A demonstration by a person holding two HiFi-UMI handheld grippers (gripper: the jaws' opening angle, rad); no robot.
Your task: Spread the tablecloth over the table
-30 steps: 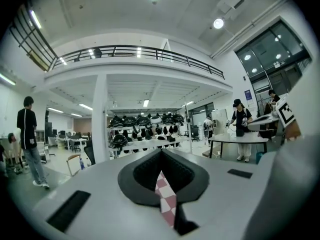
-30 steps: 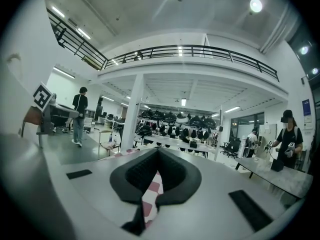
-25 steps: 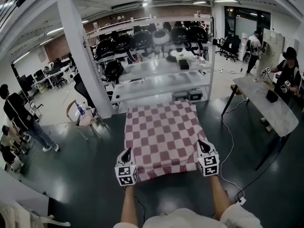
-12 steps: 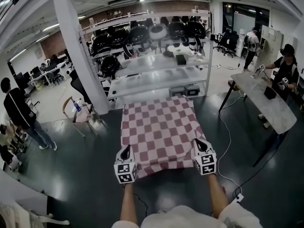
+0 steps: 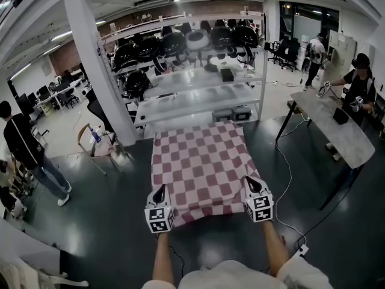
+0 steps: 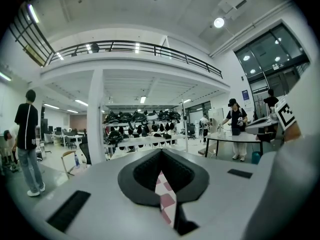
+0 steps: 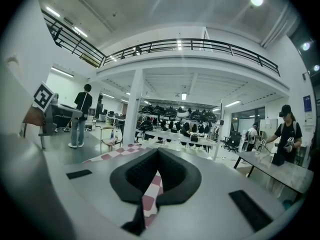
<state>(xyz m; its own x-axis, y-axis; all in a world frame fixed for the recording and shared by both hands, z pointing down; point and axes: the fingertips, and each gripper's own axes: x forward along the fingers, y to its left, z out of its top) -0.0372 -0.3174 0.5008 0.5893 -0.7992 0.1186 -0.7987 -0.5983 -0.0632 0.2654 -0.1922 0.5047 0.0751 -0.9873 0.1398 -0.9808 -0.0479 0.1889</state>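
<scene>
The left gripper (image 5: 159, 192) at seven o'clock and the right gripper (image 5: 253, 185) at five each pinch the tablecloth (image 5: 198, 161) by its near hem, so an uneven tug could slip it free.

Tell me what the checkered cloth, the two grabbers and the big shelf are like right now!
tablecloth: spread out flat, held at its two near corners
left gripper: shut on the tablecloth's near left corner
right gripper: shut on the tablecloth's near right corner
shelf rack: standing beyond the cloth, top level loaded with dark helmets
</scene>
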